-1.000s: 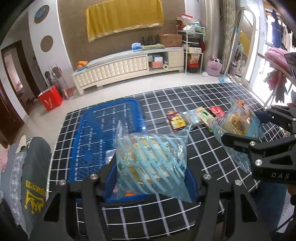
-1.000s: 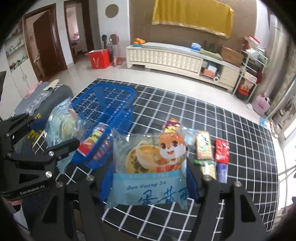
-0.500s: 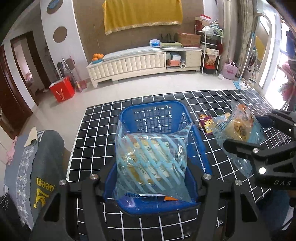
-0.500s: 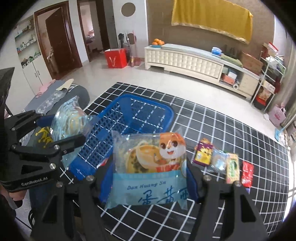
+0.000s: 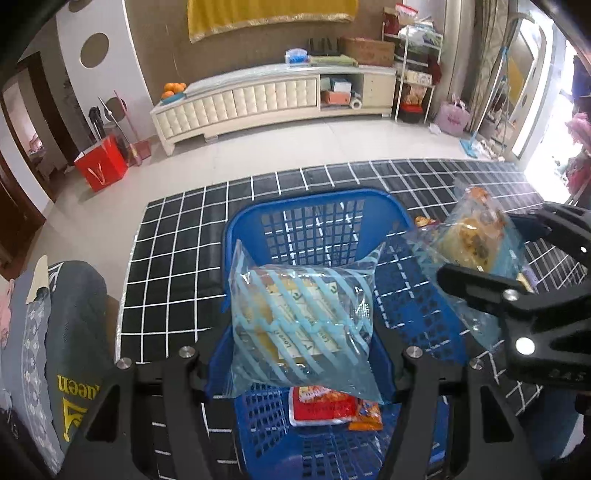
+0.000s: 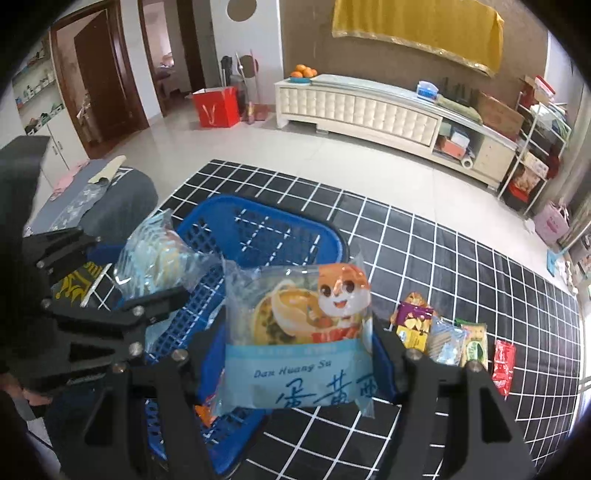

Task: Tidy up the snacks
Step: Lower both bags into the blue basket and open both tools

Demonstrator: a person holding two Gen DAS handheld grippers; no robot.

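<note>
Striped packet (image 5: 301, 317) in left gripper (image 5: 301, 360), above basket (image 5: 314, 201).

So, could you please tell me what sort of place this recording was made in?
Most likely a home living room. A long white cabinet stands against the wall with a bowl of oranges on it, a yellow cloth hangs above, and open wooden doors lead to other rooms.

A home living room: long cream TV cabinet (image 5: 273, 99) (oranges (image 5: 174, 88) on top), tiled floor (image 5: 295, 147), wooden doors (image 6: 99, 85).
</note>
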